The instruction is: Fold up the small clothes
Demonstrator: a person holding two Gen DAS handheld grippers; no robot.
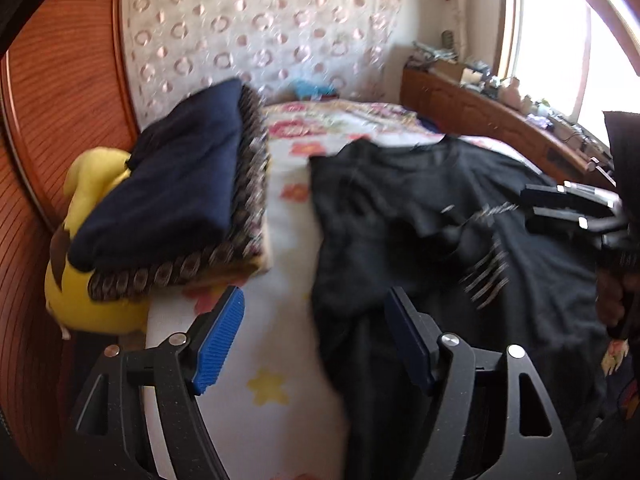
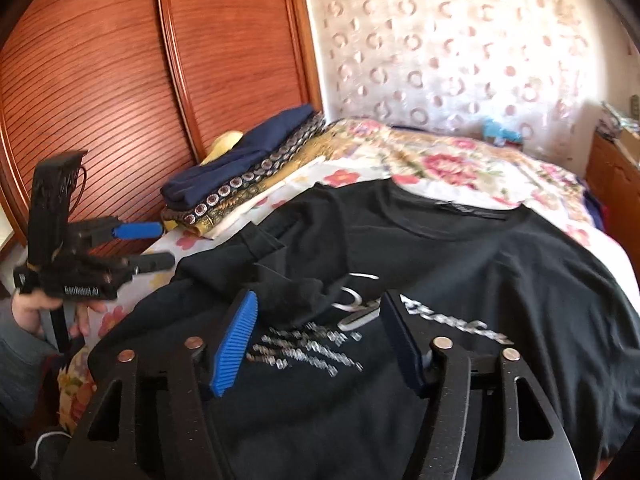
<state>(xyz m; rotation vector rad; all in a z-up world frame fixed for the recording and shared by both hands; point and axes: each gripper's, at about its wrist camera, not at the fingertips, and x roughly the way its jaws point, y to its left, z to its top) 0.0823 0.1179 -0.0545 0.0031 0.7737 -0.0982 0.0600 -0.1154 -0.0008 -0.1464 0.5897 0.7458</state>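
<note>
1. A bed (image 1: 280,184) covered by a floral sheet is seen in both wrist views, set against a ribbed wooden wardrobe (image 2: 100,92) and a patterned curtain (image 2: 440,52)
2. A black T-shirt (image 2: 460,256) with pale print is laid flat, front up, across the bed, its collar turned toward the curtain; one sleeve is seen folded in over the chest
3. A stack of folded clothes (image 1: 176,200), dark blue on top with patterned fabric beneath, is placed beside the shirt near the wardrobe, apart from it
4. A yellow soft toy (image 1: 92,184) is pressed between that stack and the wardrobe
5. The left gripper (image 1: 316,344) is held low over the near left edge of the shirt; its jaws are spread, nothing is gripped, and the cloth edge lies below the gap
6. The right gripper (image 2: 316,340) is held above the printed chest; its jaws are spread and nothing is pinched
7. A hand (image 2: 36,308) is seen around the left gripper's handle in the right wrist view
</note>
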